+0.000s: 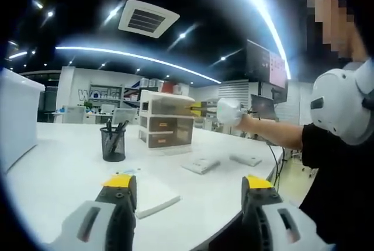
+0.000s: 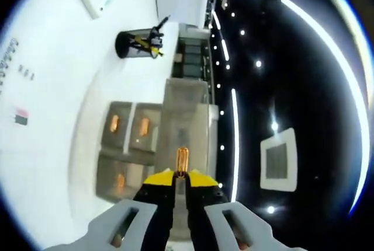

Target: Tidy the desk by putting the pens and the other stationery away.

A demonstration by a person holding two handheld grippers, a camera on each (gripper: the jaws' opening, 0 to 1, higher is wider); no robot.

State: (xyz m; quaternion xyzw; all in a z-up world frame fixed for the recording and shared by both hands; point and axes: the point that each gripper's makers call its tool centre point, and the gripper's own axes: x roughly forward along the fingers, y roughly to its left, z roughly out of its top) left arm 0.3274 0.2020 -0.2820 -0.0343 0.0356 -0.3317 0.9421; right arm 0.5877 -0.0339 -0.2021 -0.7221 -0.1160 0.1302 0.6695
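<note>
White tabletop (image 1: 70, 163) carries a black mesh pen cup (image 1: 113, 143) holding pens, near a small drawer unit (image 1: 166, 119). Left hand-held gripper (image 1: 189, 191) hangs above the near edge, jaws wide apart, nothing between them. Right hand-held gripper (image 2: 179, 179) is clamped on an orange pen (image 2: 182, 161), over the top of the drawer unit (image 2: 175, 128).

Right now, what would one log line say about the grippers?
left gripper: open, empty | right gripper: shut on orange pen, over drawer unit | pen cup: on desk
</note>
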